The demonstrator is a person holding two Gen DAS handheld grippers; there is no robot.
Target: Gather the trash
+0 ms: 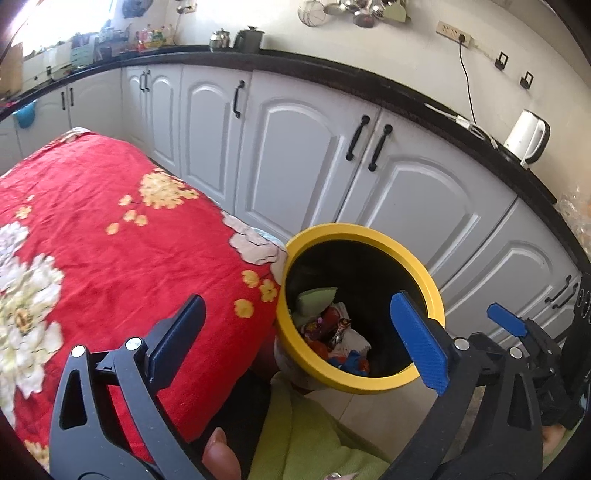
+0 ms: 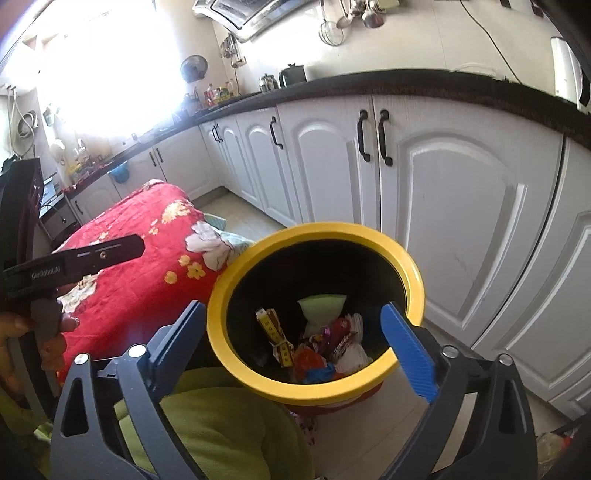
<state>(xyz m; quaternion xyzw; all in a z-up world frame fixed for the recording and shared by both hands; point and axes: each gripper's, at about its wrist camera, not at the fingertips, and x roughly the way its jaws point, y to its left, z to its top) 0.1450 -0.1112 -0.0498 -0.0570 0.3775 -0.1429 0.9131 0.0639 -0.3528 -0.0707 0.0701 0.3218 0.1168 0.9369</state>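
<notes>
Pretty standard kitchen: long run of white cabinet doors with black handles under a black countertop. White electric kettle sits on the counter, plugged into a wall power strip. Steel ladles and strainers hang up top. Bottles line the window end. A red floral cloth covers the table, and a range hood hangs overhead.

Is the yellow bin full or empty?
Neither: partly full. The bin holds wrappers and a green packet at the bottom, while the dark wall above them is bare up to the rim.
</notes>
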